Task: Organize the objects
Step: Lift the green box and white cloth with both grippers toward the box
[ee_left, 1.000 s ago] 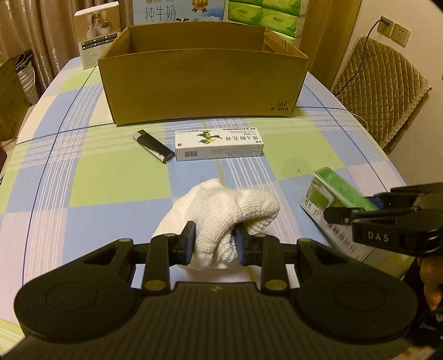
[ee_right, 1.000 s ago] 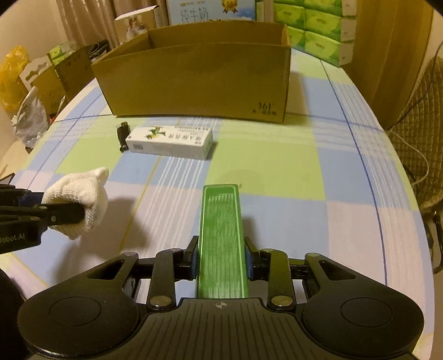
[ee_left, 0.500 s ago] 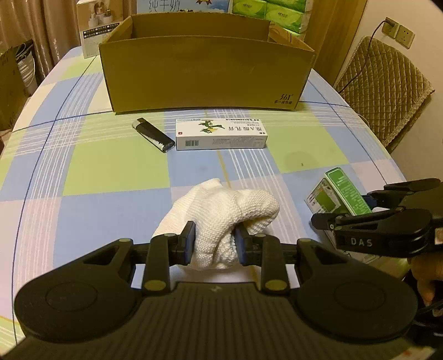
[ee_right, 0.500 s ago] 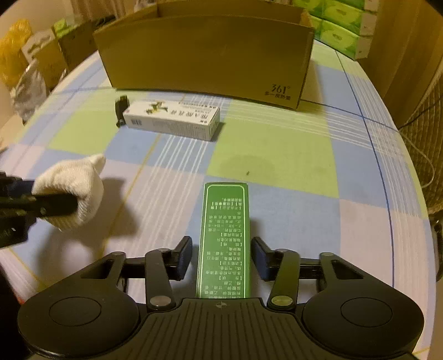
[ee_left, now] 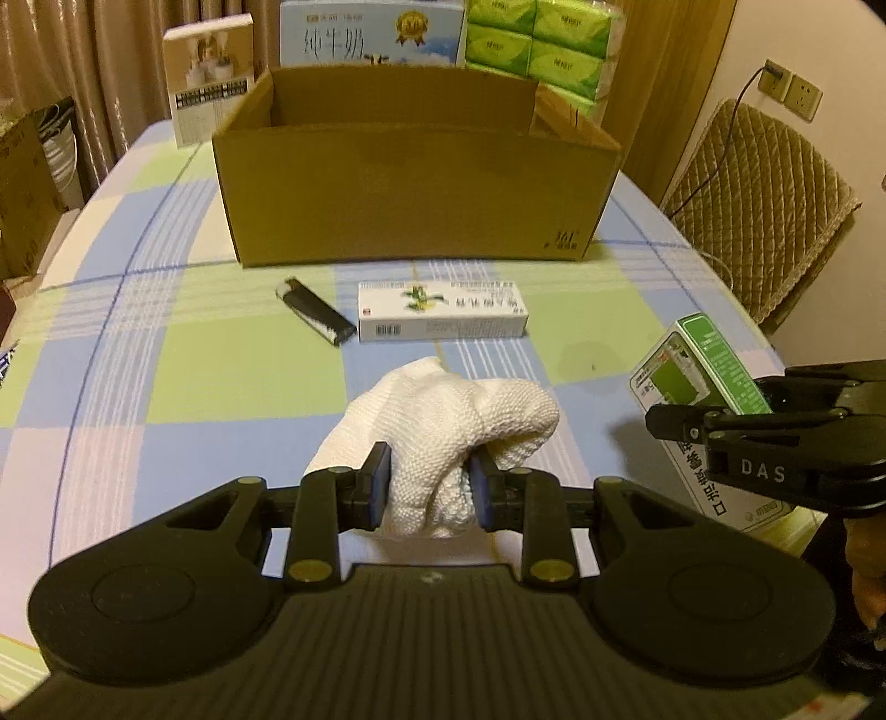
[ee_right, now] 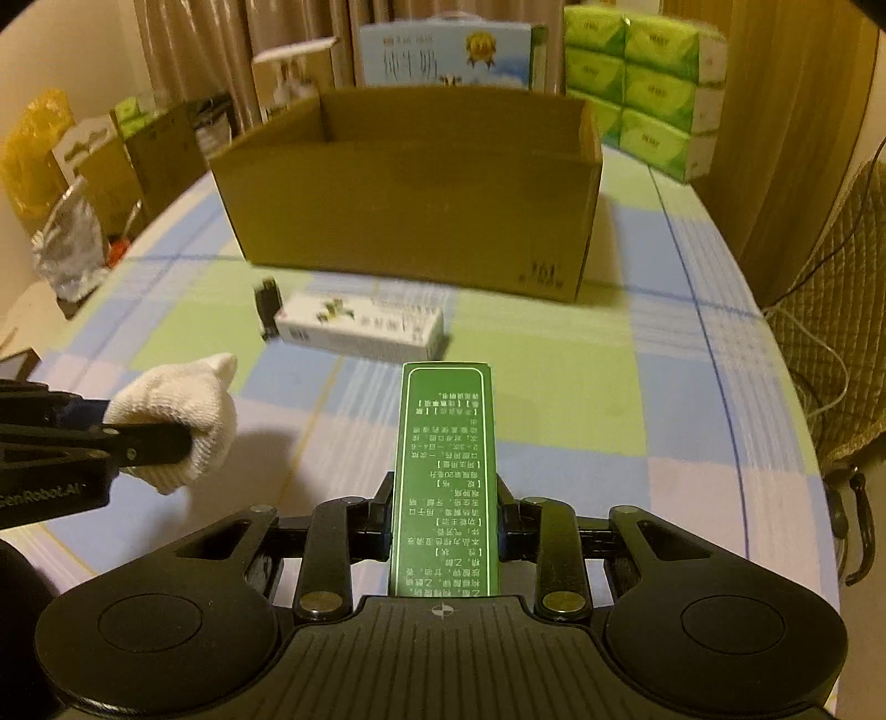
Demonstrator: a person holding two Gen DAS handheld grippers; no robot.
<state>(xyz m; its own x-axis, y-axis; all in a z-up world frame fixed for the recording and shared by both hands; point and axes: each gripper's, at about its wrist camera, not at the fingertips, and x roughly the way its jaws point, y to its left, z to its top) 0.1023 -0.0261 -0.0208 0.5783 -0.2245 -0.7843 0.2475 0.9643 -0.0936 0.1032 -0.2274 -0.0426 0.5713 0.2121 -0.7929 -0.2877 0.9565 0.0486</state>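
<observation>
My left gripper point(ee_left: 429, 476) is shut on a bunched white knitted glove point(ee_left: 454, 410), held just above the checked tablecloth. To its right, my right gripper point(ee_left: 714, 401) is shut on a long green and white box point(ee_left: 698, 354), which tilts up off the table. In the right wrist view the green box point(ee_right: 446, 443) runs forward between the pads of the right gripper point(ee_right: 443, 520). The glove point(ee_right: 183, 410) and left gripper point(ee_right: 166, 437) sit at that view's left. An open cardboard box point(ee_left: 415, 183) stands at the back; its floor is hidden.
A white medicine box point(ee_left: 443, 310) and a black lighter point(ee_left: 315, 313) lie in front of the cardboard box point(ee_right: 410, 205). Green tissue packs point(ee_left: 537, 50) and a milk carton point(ee_left: 371, 33) stand behind it. A padded chair point(ee_left: 764, 210) is beyond the table's right edge.
The right gripper has risen with the green box, which now stands tilted higher off the table. The left gripper and the glove have stayed put.
</observation>
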